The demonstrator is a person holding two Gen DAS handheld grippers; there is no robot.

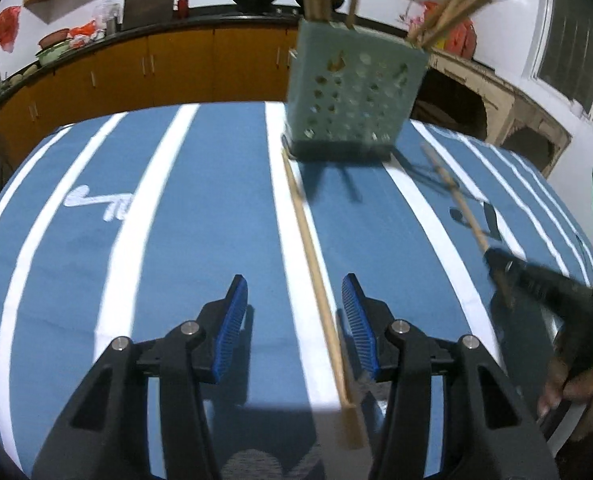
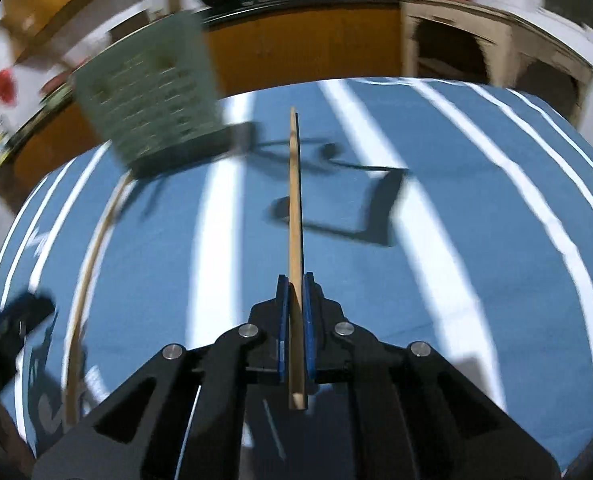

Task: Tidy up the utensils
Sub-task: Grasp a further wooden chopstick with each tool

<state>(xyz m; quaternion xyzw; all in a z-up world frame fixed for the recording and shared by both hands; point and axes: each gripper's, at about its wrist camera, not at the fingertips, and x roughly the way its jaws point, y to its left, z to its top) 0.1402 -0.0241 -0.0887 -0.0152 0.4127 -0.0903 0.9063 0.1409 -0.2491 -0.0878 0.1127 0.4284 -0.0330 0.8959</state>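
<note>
One chopstick point(image 2: 295, 216) is pinched by the right gripper point(image 2: 295, 300); another point(image 1: 316, 272) lies on the cloth point(image 1: 200, 208) between the spread pads of the left gripper point(image 1: 294, 320), before the holder point(image 1: 352, 96). If closed off-centre, it could be rolled away.

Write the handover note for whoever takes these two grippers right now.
Right gripper: shut on one chopstick, tip pointing away over the tablecloth.
Left gripper: open, holding nothing; a second chopstick lies on the cloth between its fingers.
Green holder: upright at the far side of the table, several chopsticks already in it.
Done: those in the holder.
Left: put the held chopstick into the holder, then pick up the loose one and add it.
</note>
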